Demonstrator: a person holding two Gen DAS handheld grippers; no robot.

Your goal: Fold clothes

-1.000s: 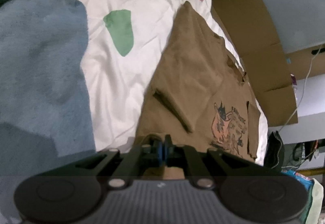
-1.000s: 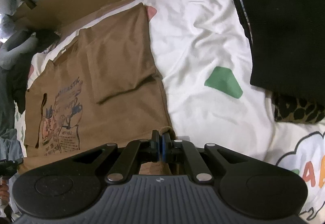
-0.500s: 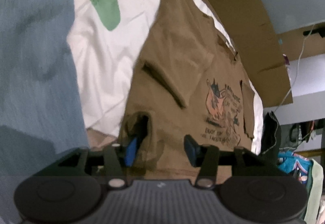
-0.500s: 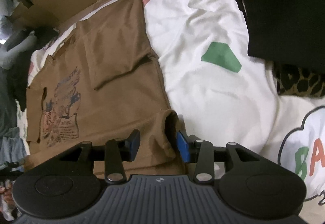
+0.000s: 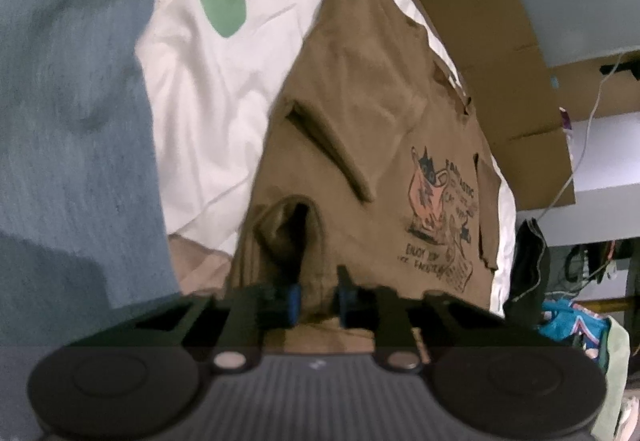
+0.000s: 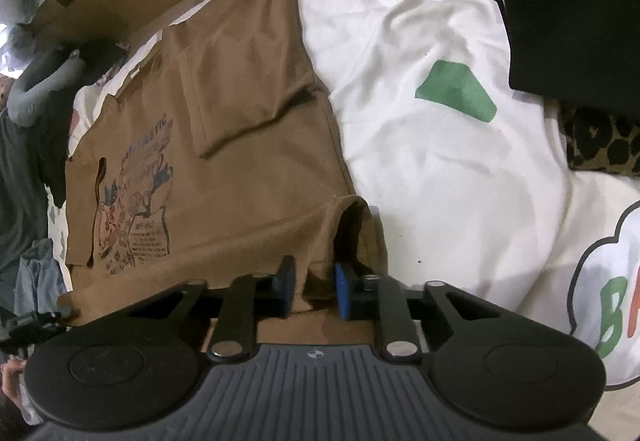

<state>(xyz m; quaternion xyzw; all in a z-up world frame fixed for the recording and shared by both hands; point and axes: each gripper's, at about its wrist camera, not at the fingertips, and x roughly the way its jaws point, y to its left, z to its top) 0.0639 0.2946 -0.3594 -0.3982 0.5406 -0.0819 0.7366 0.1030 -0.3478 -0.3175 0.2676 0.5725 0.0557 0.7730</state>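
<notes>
Brown T-shirt [image 5: 360, 113] — soft, bunched hem.

Bedroom: printed bedsheet [image 6: 420, 21], strewn clothes [image 5: 68, 81]

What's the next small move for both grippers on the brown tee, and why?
Probably finish closing both, then lift the hem toward the collar. The left gripper and right gripper have just been closing, each with a bunched fold of the brown t-shirt hem between its jaws. Both sleeves already lie folded inward, so the bottom-up fold looks next.
</notes>
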